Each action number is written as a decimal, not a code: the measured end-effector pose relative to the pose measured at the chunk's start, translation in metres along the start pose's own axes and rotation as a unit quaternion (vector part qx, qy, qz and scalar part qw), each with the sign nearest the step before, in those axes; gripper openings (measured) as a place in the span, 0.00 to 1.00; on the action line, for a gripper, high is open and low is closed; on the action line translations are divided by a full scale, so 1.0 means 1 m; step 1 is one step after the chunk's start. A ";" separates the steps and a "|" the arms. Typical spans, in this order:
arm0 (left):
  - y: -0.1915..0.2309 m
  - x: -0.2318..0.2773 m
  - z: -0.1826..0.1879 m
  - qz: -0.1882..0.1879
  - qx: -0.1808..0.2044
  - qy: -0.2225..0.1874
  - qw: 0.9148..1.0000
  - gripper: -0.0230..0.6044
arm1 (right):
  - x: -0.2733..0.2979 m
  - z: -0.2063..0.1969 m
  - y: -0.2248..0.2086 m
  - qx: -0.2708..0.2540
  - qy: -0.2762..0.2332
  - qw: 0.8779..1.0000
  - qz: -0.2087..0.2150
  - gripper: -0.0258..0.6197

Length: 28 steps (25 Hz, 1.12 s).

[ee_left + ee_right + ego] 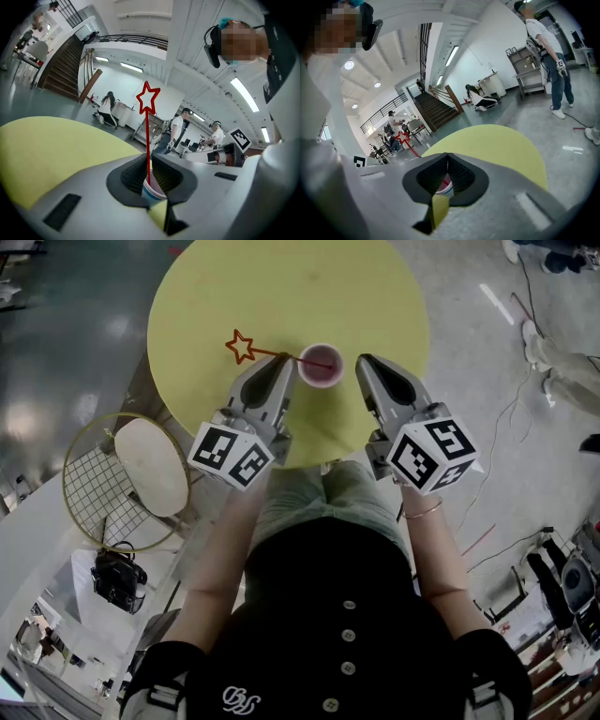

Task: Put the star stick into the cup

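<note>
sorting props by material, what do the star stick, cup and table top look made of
The star stick looks like thin red wire or plastic; its star is only an outline. The cup is probably paper: thin white rim, blue wall, pinkish inside. The table top is smooth matte yellow, perhaps laminate or paint; no grain shows.

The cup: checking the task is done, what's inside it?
The star stick leans inside the cup, star outside the rim. In both gripper views the jaws cover its inside.

The table (281,296) top looks smooth and matt, the floor (56,324) glossy, the star stick (148,140) smooth, and the left gripper (149,161) matt grey plastic with ribbed black pads (132,177).
</note>
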<state>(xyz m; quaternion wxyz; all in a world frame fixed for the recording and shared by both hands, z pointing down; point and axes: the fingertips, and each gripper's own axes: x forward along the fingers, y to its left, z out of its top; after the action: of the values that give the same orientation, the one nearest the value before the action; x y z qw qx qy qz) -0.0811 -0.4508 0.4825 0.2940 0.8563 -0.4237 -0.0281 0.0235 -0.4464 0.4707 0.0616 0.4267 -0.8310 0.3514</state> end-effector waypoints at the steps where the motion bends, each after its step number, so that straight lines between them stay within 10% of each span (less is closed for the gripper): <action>1: 0.001 0.000 -0.001 0.000 -0.001 0.002 1.000 0.07 | 0.000 0.000 0.000 0.000 0.000 1.000 0.000 0.04; 28: -0.023 -0.020 0.019 0.012 0.005 -0.024 1.000 0.08 | -0.021 0.014 0.028 -0.032 -0.013 0.999 0.034 0.04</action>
<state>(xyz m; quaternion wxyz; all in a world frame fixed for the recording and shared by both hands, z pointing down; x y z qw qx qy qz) -0.0835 -0.4342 0.4510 0.2796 0.8518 -0.4409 -0.0432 0.0185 -0.4308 0.4369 0.0529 0.4007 -0.8566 0.3207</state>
